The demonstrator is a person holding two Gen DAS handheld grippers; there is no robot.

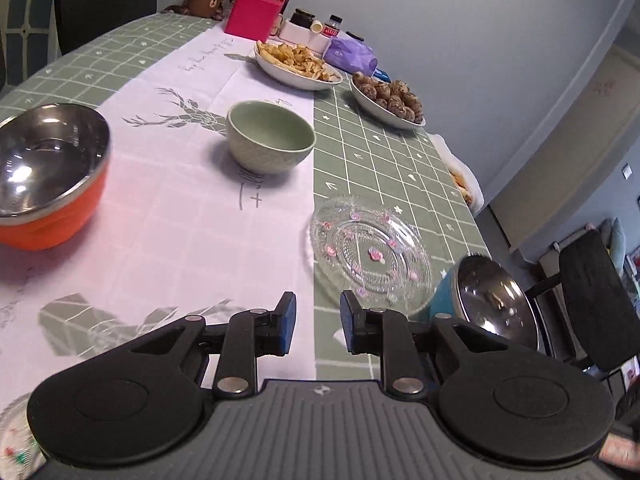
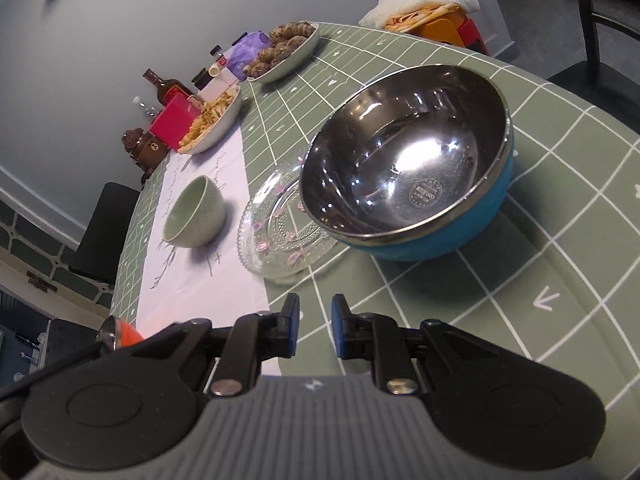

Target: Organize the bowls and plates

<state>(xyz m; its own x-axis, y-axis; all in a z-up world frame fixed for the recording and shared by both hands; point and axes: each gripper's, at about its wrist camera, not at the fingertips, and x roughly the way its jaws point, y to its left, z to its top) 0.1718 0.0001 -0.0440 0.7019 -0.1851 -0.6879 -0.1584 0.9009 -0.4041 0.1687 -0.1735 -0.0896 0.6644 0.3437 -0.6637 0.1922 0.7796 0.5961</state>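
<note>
2 food plates (image 1: 298,66) beyond green bowl (image 1: 271,136); both hand-held grippers (image 1: 318,322) (image 2: 316,326) slightly apart, empty.

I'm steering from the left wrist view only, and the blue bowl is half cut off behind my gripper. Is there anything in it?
Observer: No. The right wrist view shows the blue bowl upright and empty, with only a round stamp on its steel bottom.
Operator: Is it sitting on the glass plate?
Observer: Its rim hangs over the near edge of the glass plate. I cannot tell whether the base touches the plate.
Operator: Is the right gripper holding anything?
Observer: No. The right gripper has its jaws slightly apart with nothing between them, over bare tablecloth in front of the bowl.
</note>
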